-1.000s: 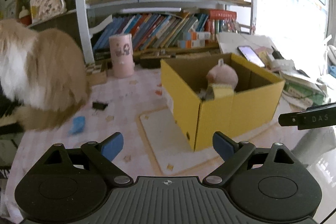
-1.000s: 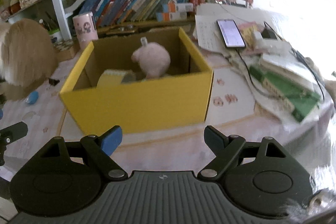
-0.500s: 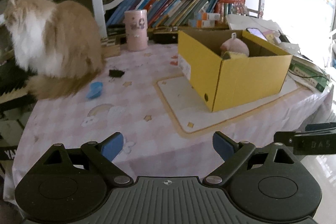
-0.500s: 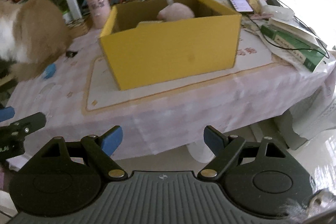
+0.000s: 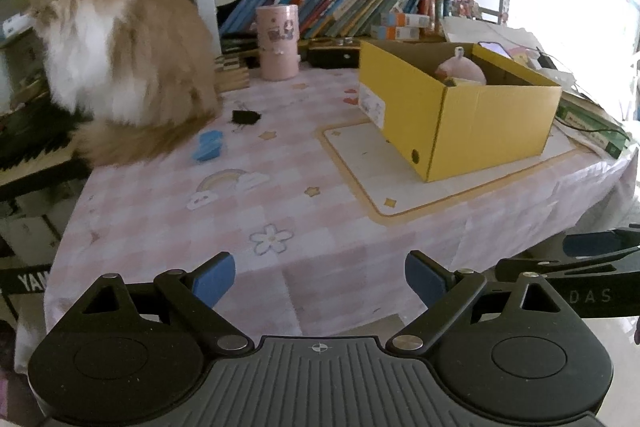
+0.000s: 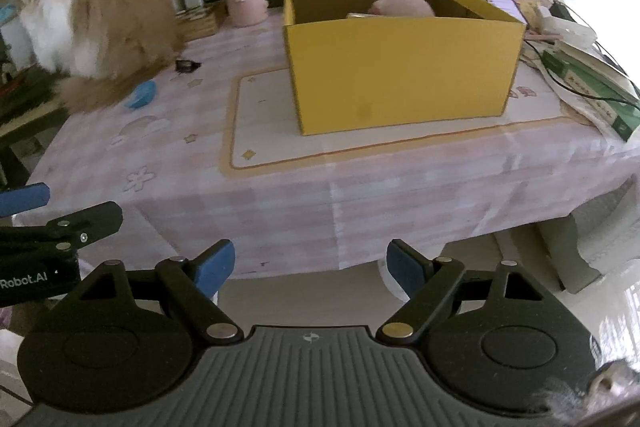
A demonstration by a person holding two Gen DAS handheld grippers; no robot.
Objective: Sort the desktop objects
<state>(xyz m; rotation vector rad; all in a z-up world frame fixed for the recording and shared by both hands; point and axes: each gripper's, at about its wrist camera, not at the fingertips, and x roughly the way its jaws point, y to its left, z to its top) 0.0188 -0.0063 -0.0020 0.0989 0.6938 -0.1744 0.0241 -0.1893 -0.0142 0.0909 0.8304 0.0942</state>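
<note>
Desktop objects are sitting in two places: a pink round item (image 6: 402, 5) is lying inside the yellow box (image 6: 400, 67), while a blue item (image 5: 208, 145) and a small black item (image 5: 245, 116) are lying loose on the worktop (image 5: 168, 211) beside a cat (image 5: 120, 55). The left gripper (image 5: 320, 277) and right gripper (image 6: 310, 267) are hanging off the near edge, jaws apart and empty. Judging by this, one placement looks finished; the next move is likely calling for a reach toward the blue item without disturbing the cat.

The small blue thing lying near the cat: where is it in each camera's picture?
Left wrist: small blue thing left of centre, by the cat's tail.
Right wrist: far left, below the cat.
Shared landmark: the yellow box, to its right in both.
</note>
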